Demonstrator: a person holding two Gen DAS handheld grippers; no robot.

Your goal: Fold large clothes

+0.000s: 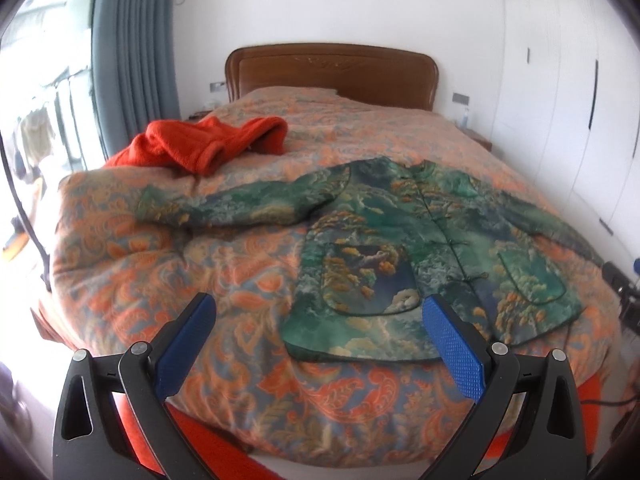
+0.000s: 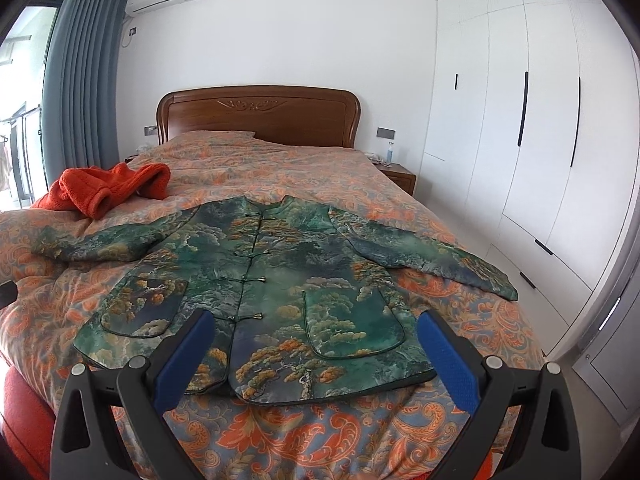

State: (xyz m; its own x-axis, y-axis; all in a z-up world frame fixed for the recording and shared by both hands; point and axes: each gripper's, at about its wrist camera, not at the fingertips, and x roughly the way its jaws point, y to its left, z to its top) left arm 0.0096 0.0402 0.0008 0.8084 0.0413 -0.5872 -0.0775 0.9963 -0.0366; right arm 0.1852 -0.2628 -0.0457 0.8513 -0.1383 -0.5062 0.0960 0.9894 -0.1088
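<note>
A green padded jacket [image 1: 400, 248] with a tree and cloud print lies flat, front up, on the bed, sleeves spread to both sides. It also shows in the right wrist view [image 2: 280, 280]. My left gripper [image 1: 318, 306] is open and empty, held above the bed's foot near the jacket's lower left hem. My right gripper [image 2: 312, 322] is open and empty, held above the jacket's hem near its right pocket. An orange fleece garment [image 1: 204, 144] lies crumpled at the bed's left side, seen too in the right wrist view [image 2: 108, 186].
The bed has an orange paisley quilt [image 2: 320, 432] and a wooden headboard [image 2: 260, 114]. White wardrobe doors [image 2: 532, 128] line the right wall. A grey curtain [image 2: 80, 80] and window are at left. A nightstand [image 2: 398, 174] stands right of the headboard.
</note>
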